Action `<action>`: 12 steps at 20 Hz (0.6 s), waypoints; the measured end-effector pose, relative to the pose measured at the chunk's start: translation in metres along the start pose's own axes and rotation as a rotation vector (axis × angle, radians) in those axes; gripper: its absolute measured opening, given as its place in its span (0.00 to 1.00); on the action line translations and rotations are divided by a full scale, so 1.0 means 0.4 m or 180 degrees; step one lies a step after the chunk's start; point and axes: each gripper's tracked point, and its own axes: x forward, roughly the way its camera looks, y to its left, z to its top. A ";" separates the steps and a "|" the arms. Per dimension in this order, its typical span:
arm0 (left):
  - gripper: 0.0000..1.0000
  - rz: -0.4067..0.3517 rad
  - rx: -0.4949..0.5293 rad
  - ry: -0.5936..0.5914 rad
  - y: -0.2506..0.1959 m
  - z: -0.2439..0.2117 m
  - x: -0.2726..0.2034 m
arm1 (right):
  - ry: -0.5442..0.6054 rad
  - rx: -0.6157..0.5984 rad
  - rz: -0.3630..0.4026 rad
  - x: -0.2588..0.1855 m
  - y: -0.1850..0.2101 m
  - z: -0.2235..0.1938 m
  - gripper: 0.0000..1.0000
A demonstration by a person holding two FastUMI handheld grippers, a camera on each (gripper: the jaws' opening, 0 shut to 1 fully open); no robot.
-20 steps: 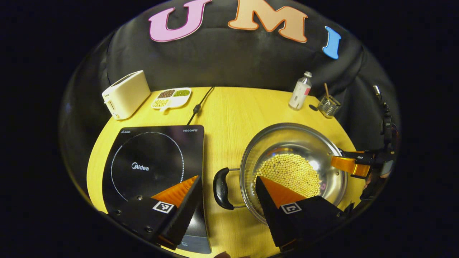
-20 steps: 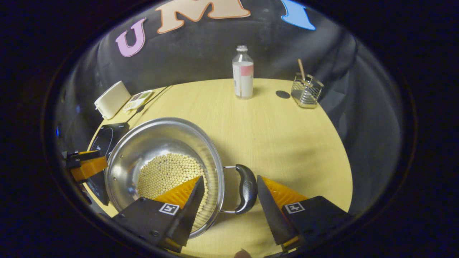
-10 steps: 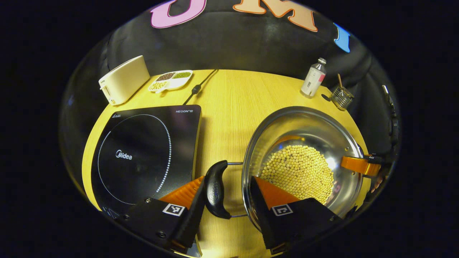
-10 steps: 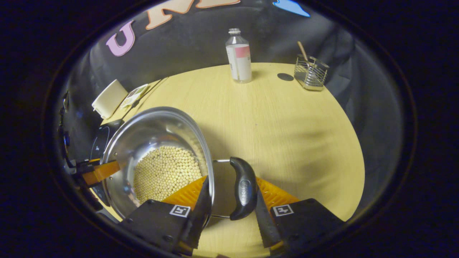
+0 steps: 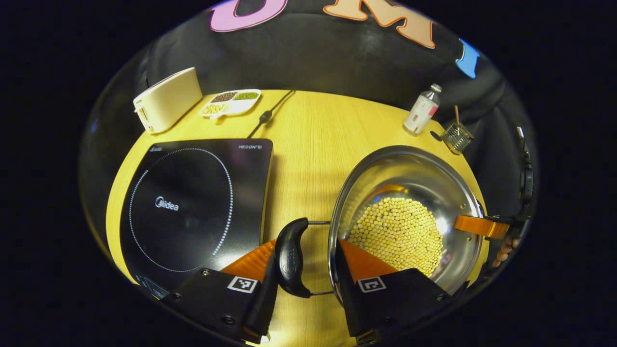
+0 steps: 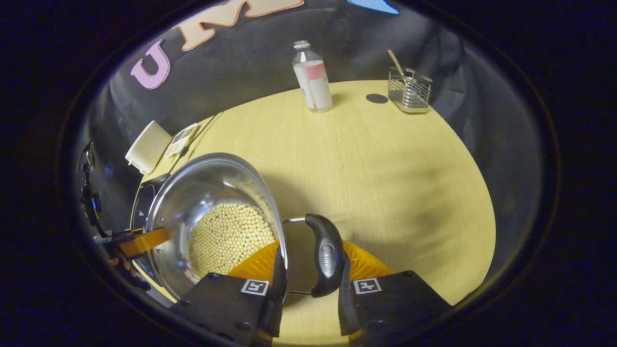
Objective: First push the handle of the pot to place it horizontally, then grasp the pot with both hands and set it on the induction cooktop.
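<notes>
A shiny steel pot (image 5: 409, 183) holding yellow beans (image 5: 397, 233) is sitting on the tabletop (image 5: 308, 144), its two black loop handles (image 5: 290, 258) lying level. Left of it, apart, a black induction cooktop (image 5: 193, 207) is lying flat.

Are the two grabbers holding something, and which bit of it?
Yes, the pot: the left gripper closes around one black side handle, the right gripper around the other.

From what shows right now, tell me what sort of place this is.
Probably a staged kitchen tabletop in a recording booth: a black induction cooktop, a round steel pot holding yellow beans, and a cream toaster share a round wooden table against black cloth.
</notes>
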 end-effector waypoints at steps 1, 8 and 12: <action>0.61 0.0006 0.0014 -0.0017 0.007 0.008 -0.020 | -0.0007 0.0032 0.0028 -0.023 0.020 -0.006 0.49; 0.63 0.0102 0.0128 -0.0139 0.139 0.071 -0.117 | -0.0053 0.0097 0.0177 -0.059 0.184 -0.004 0.44; 0.63 0.0066 0.0118 -0.0151 0.273 0.088 -0.138 | -0.0077 0.0117 0.0144 -0.053 0.333 -0.026 0.48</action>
